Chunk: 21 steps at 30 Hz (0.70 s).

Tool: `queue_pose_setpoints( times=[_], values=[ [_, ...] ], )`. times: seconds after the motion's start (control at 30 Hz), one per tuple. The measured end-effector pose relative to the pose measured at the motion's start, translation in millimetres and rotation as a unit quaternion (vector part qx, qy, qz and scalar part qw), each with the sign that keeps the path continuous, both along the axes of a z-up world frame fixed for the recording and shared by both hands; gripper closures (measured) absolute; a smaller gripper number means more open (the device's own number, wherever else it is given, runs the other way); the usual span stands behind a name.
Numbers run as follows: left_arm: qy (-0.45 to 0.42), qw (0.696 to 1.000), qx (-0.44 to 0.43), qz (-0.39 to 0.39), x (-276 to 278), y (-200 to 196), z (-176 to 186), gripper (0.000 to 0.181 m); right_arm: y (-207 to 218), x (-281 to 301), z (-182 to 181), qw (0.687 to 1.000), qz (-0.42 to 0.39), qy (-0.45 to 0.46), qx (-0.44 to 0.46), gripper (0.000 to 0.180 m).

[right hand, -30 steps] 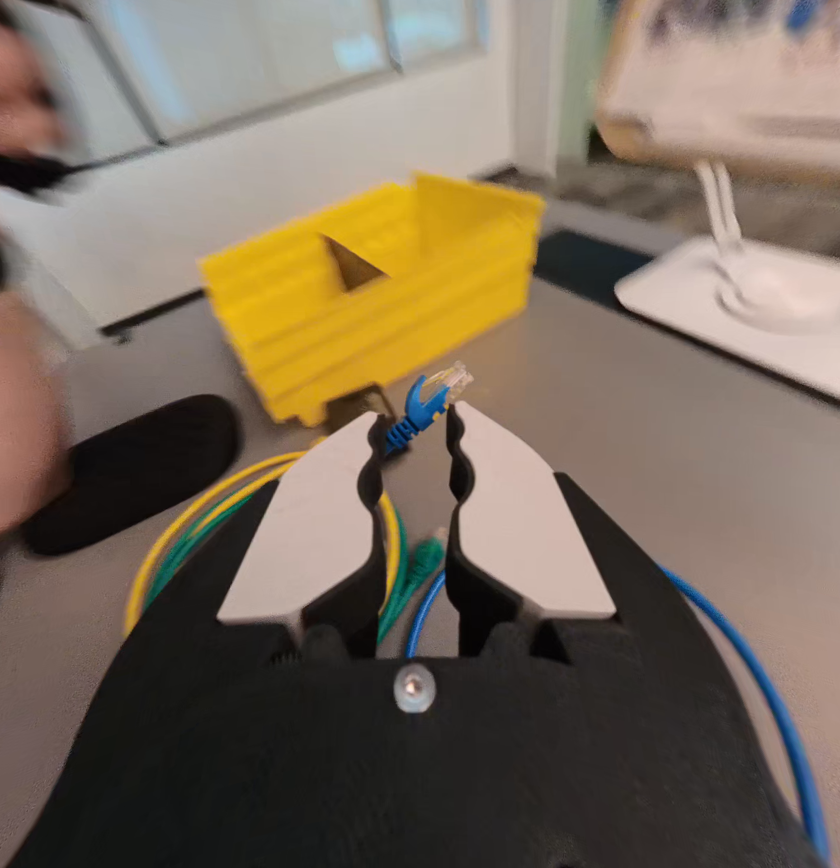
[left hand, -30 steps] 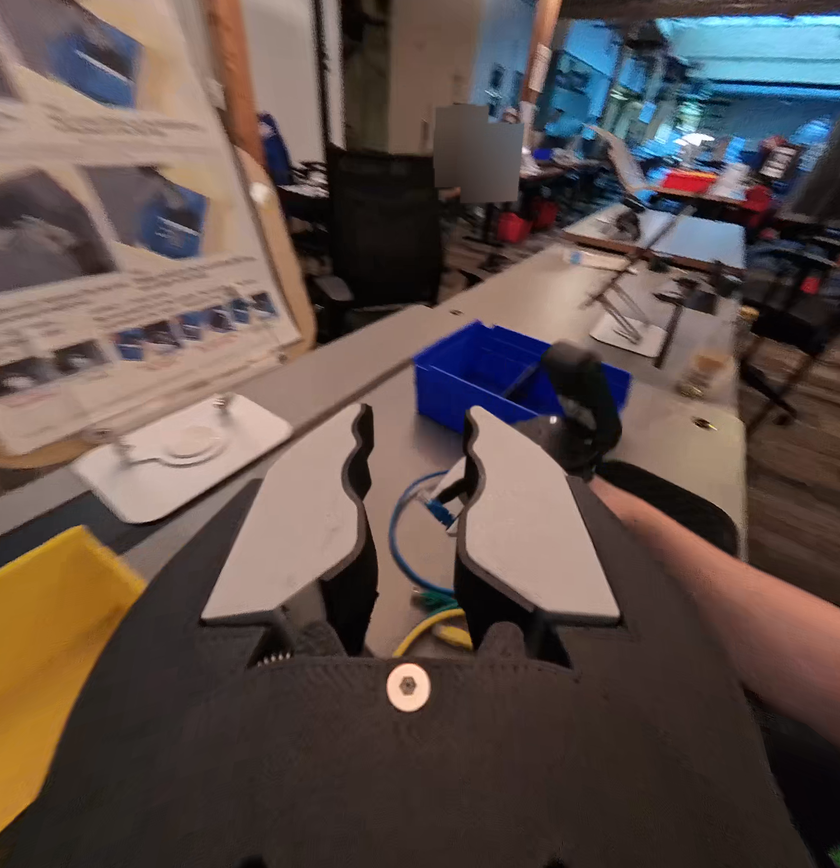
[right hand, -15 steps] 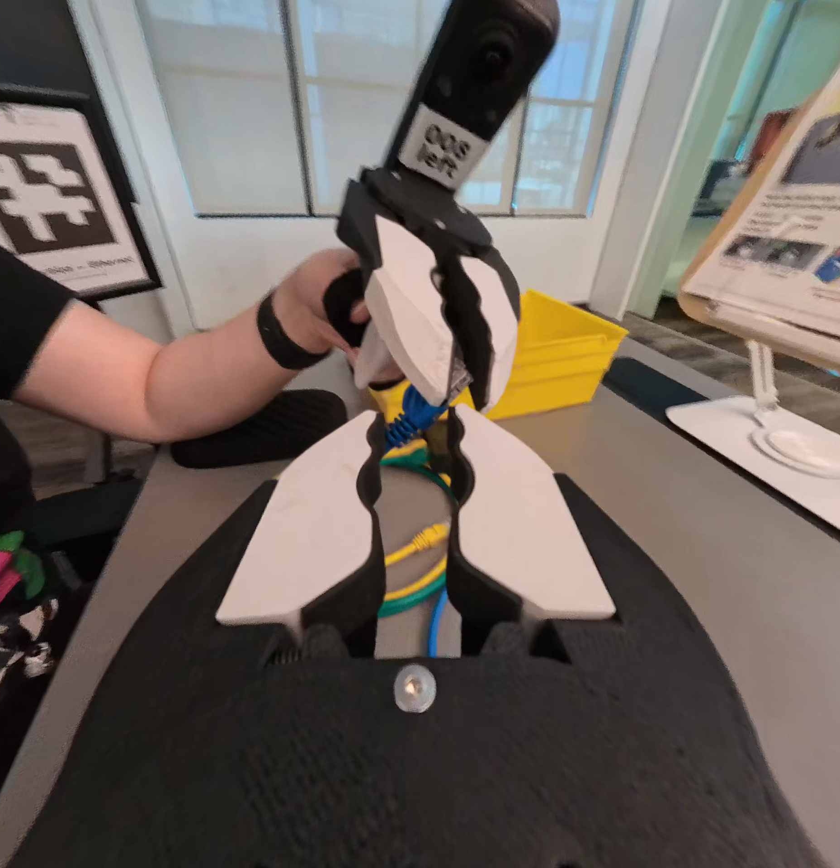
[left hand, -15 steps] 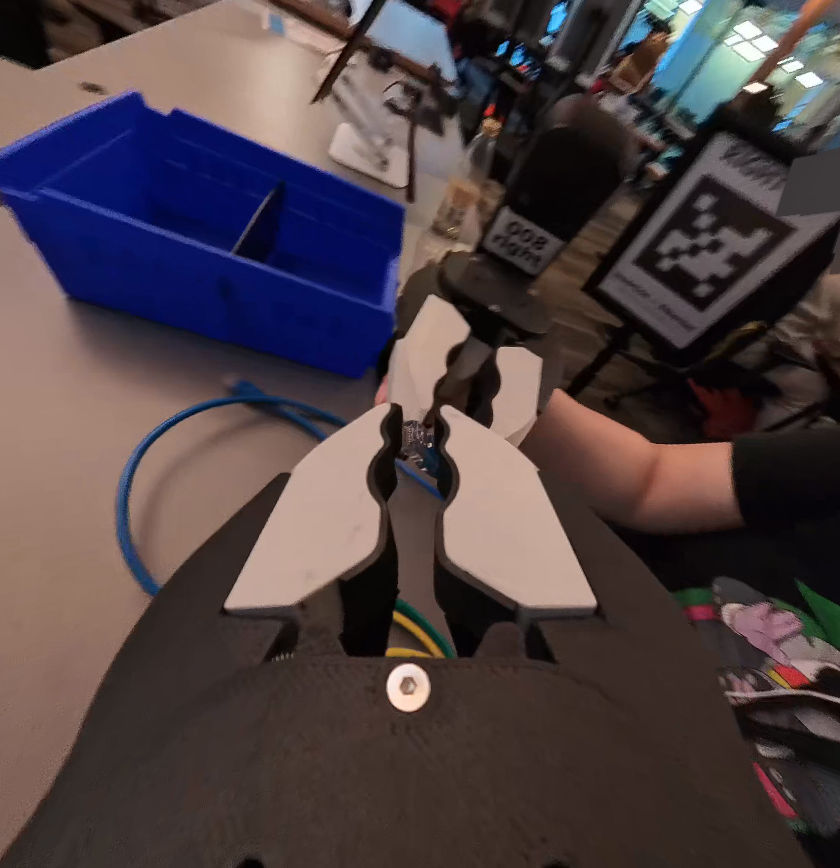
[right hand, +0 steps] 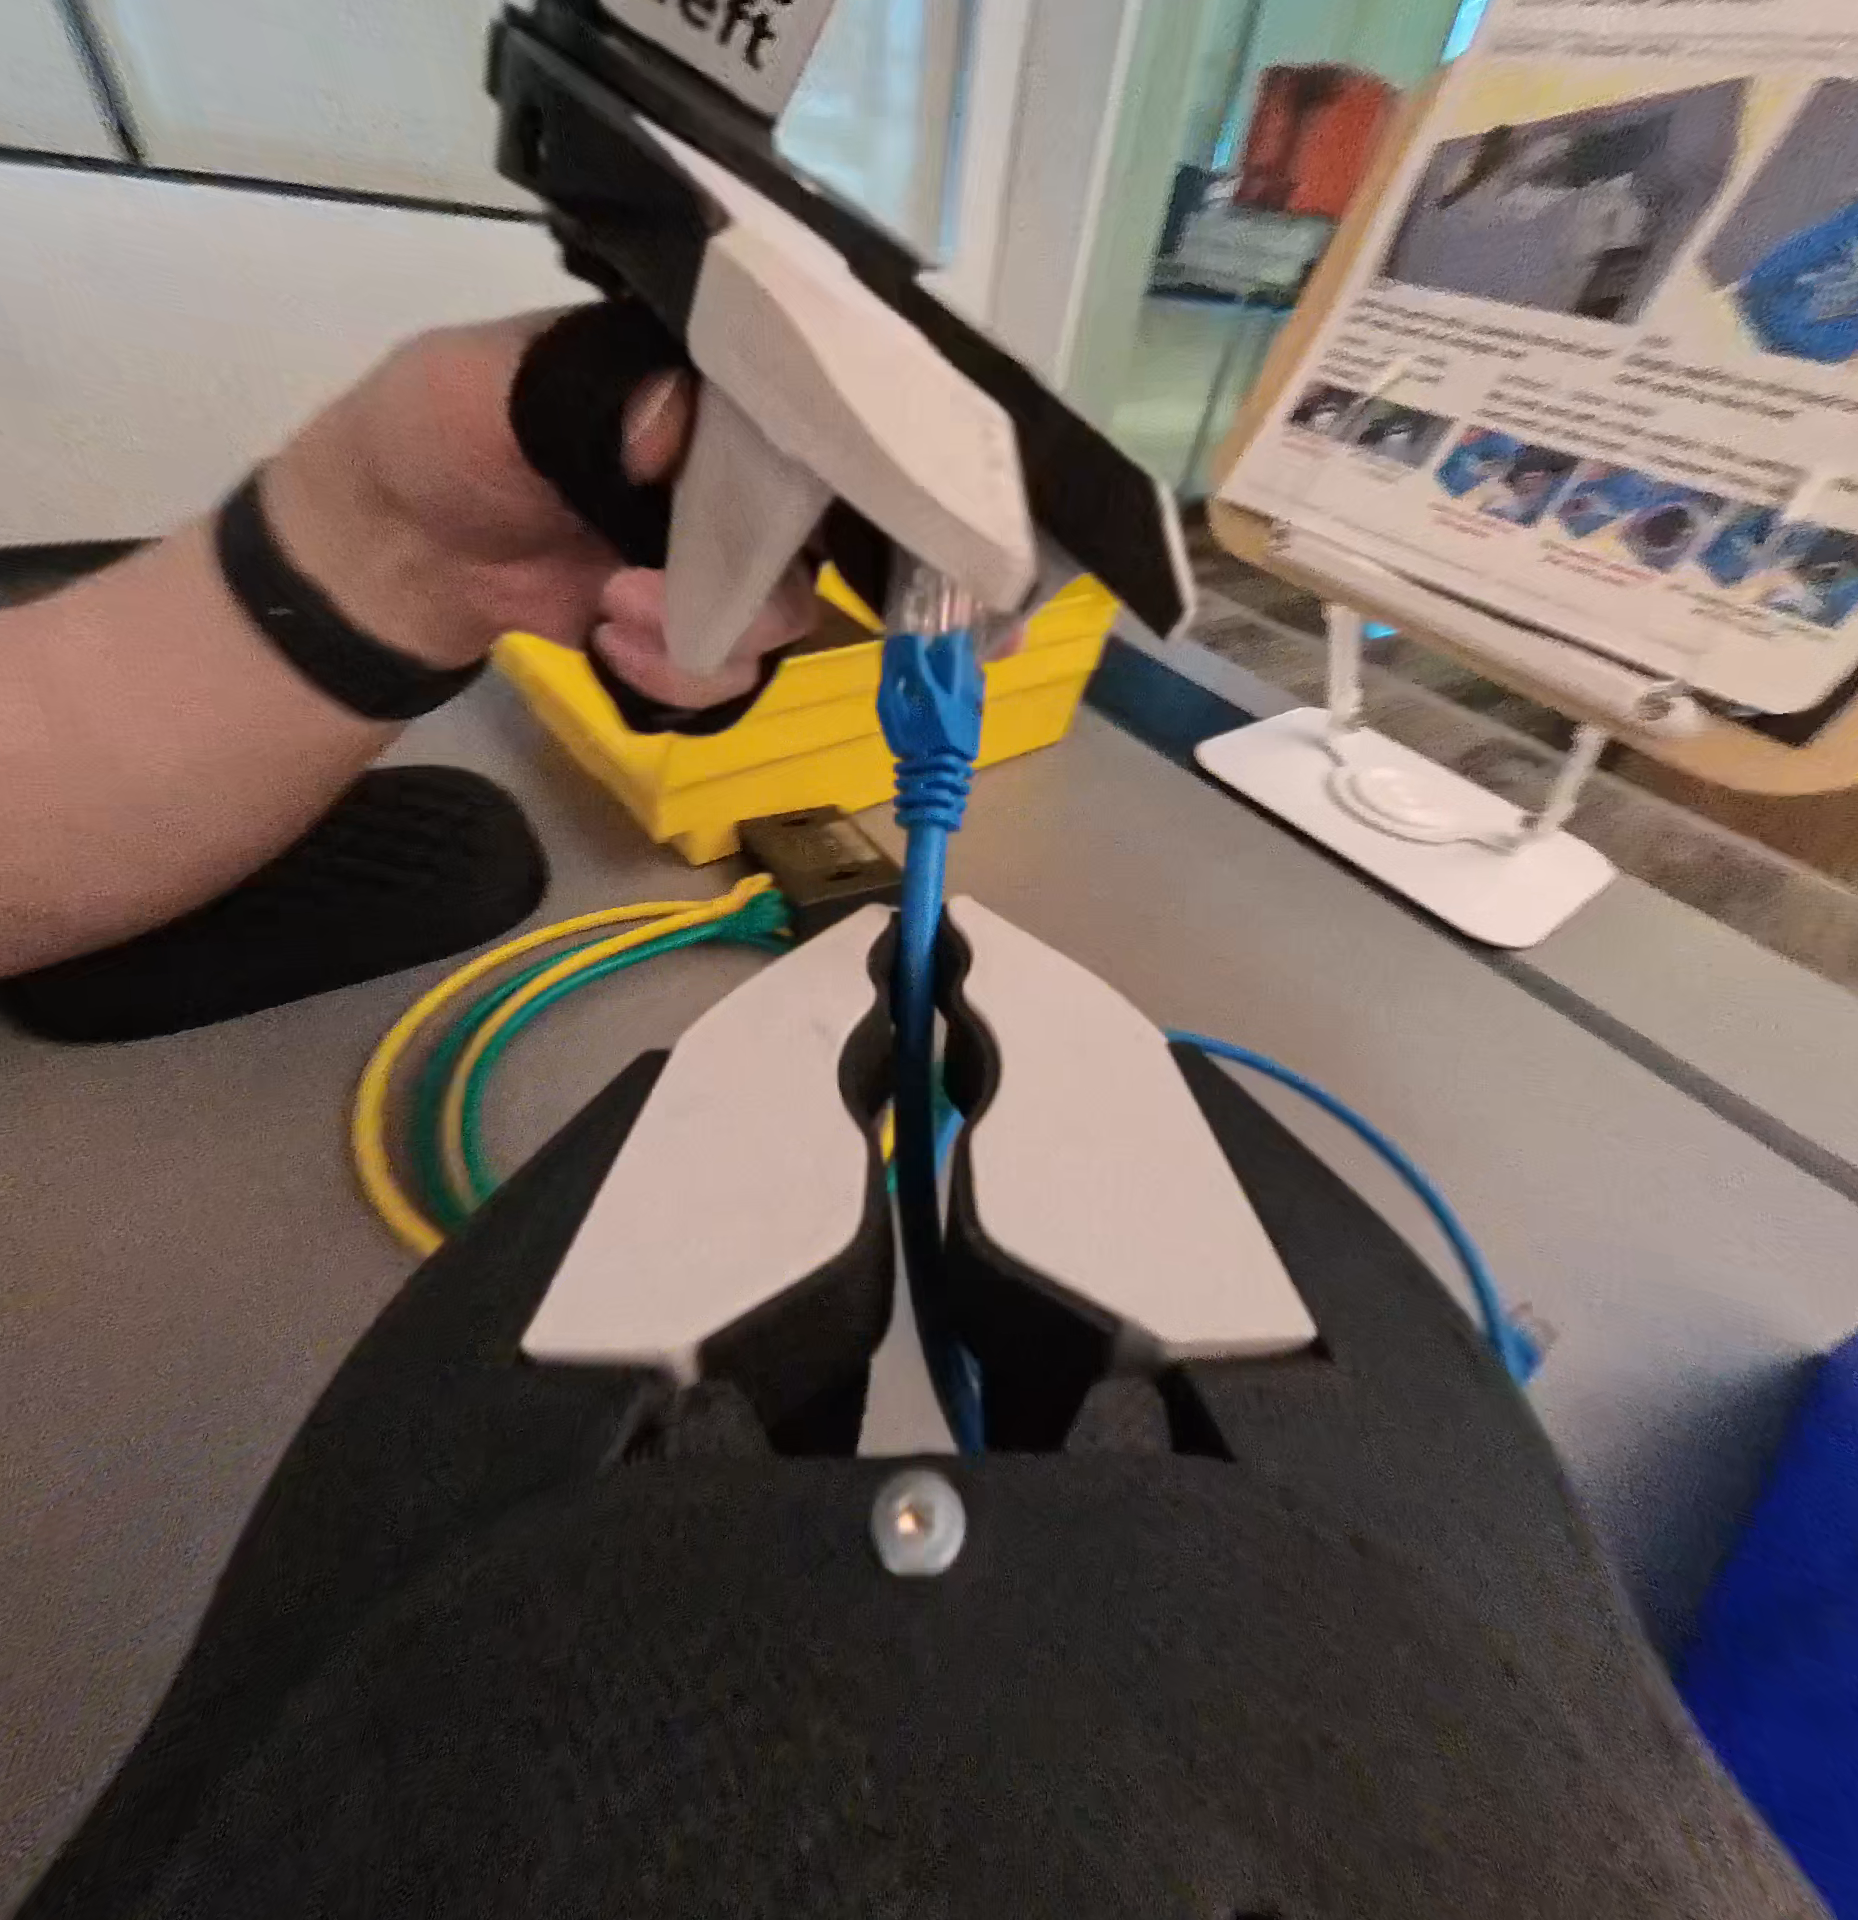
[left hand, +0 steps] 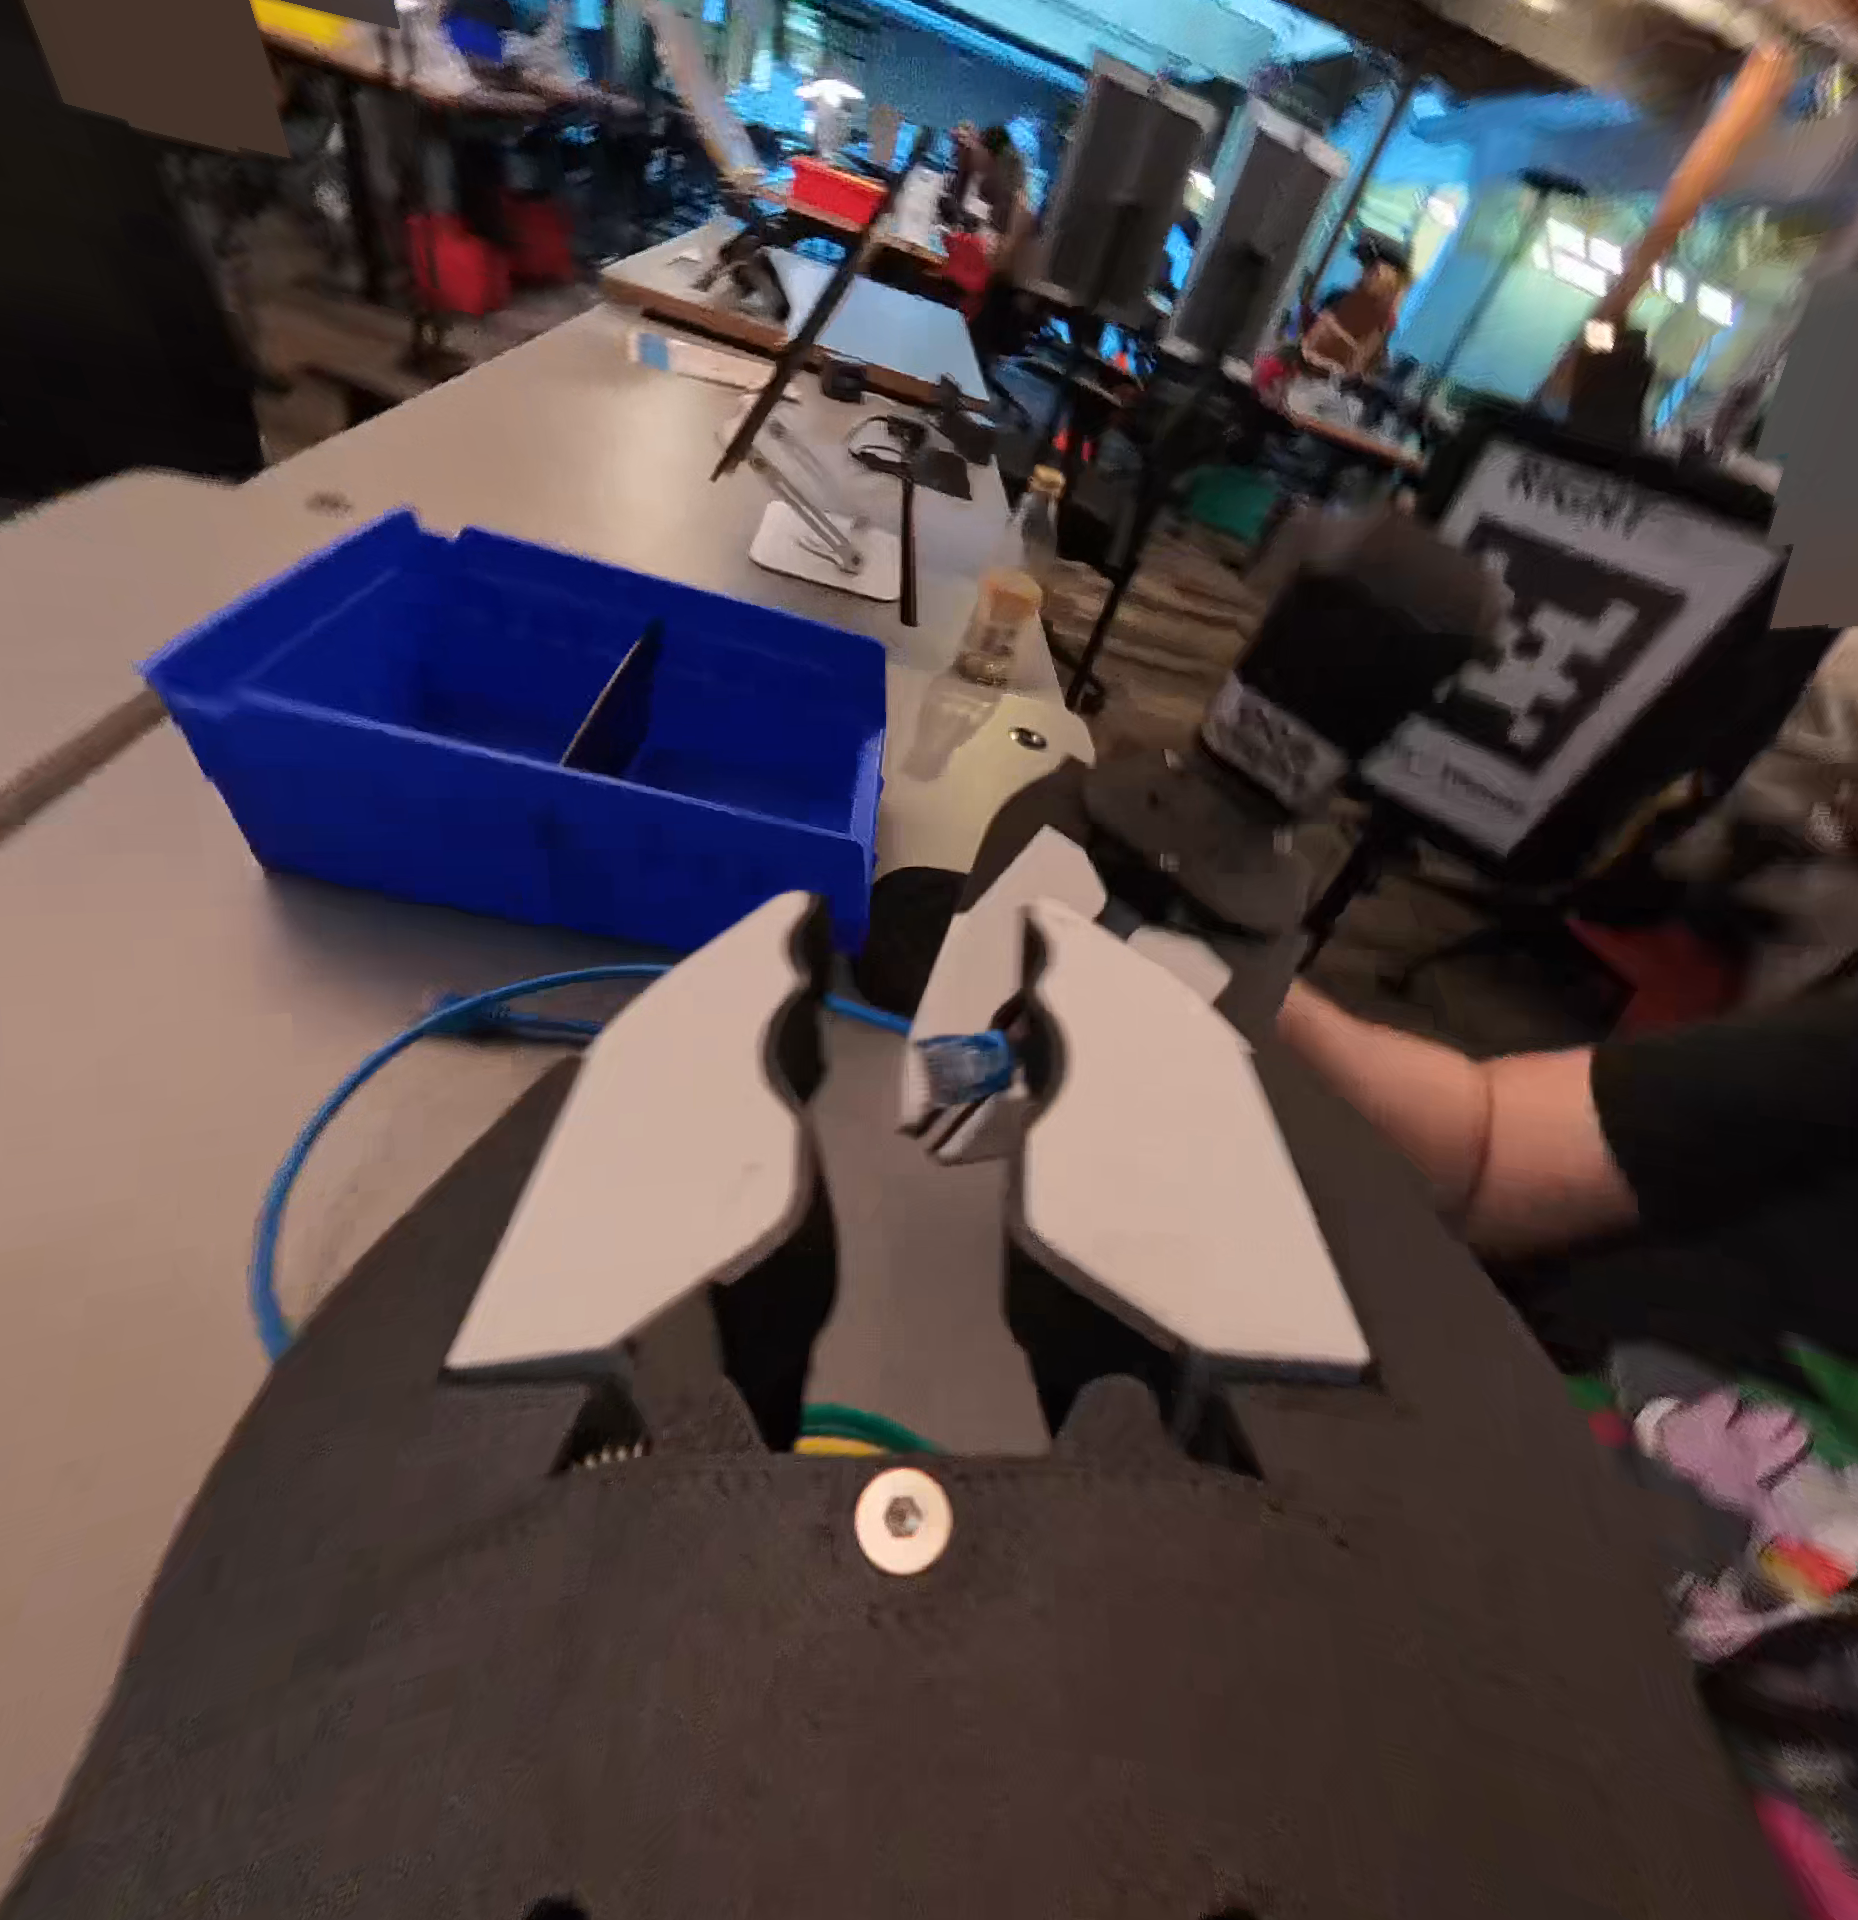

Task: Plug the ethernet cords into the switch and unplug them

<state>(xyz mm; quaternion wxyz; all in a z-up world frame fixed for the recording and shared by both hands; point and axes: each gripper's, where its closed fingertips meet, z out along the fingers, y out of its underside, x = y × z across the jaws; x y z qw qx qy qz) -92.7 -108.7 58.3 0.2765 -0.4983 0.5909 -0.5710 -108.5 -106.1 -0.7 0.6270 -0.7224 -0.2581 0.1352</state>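
Two hand-held grippers meet over a grey table (right hand: 1320, 987), with a blue ethernet cord between them.

The right gripper (right hand: 920, 925) is clamped on the blue cord (right hand: 920, 883); the left gripper (left hand: 920, 935) stands spread, empty, with the cord's plug (left hand: 966, 1065) between its fingers. The switch (right hand: 816, 852) sits against the yellow bin (right hand: 852, 727), with yellow and green cords (right hand: 468, 1039) plugged in.

Open-plan lab or maker workshop. Grey workbench (left hand: 125, 1039) carrying a blue parts bin (left hand: 530, 748); behind the bin, rows of cluttered benches and stands. Beside the bench, a fiducial marker board (left hand: 1559, 644) and an illustrated instruction sheet on a stand (right hand: 1590, 364).
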Motion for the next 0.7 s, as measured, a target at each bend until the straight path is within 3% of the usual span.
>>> queue_pose_setpoints(
  times=[0.07, 0.23, 0.3, 0.37, 0.5, 0.6, 0.63, 0.7],
  values=[
    [-0.020, 0.997, 0.068, -0.038, -13, -7, -1, 0.132, -19, -7, 5, 0.997, 0.065, 0.017, -0.049, 0.175],
    [-0.026, 0.977, 0.179, -0.116, -24, -43, -15, 0.130, -51, -7, 8, 0.984, 0.136, -0.028, -0.109, 0.175],
    [-0.022, 0.971, 0.207, -0.120, -20, -50, -21, 0.139, -52, -4, 9, 0.984, 0.136, -0.038, -0.113, 0.175],
    [-0.026, 0.968, 0.212, -0.131, -19, -56, -23, 0.167, -54, -3, 6, 0.982, 0.137, -0.053, -0.119, 0.175],
    [-0.031, 0.967, 0.218, -0.132, -17, -57, -25, 0.167, -54, -1, 3, 0.981, 0.136, -0.063, -0.125, 0.175],
    [-0.039, 0.968, 0.228, -0.097, -13, -48, -19, 0.168, -43, 11, 21, 0.994, 0.080, -0.063, -0.047, 0.167],
    [-0.040, 0.971, 0.221, -0.085, -12, -44, -15, 0.168, -40, 19, 34, 0.997, 0.039, -0.069, 0.004, 0.156],
    [-0.044, 0.976, 0.206, -0.057, -10, -35, -8, 0.168, -57, 17, 64, 0.988, 0.004, -0.072, 0.133, 0.160]
  ],
)
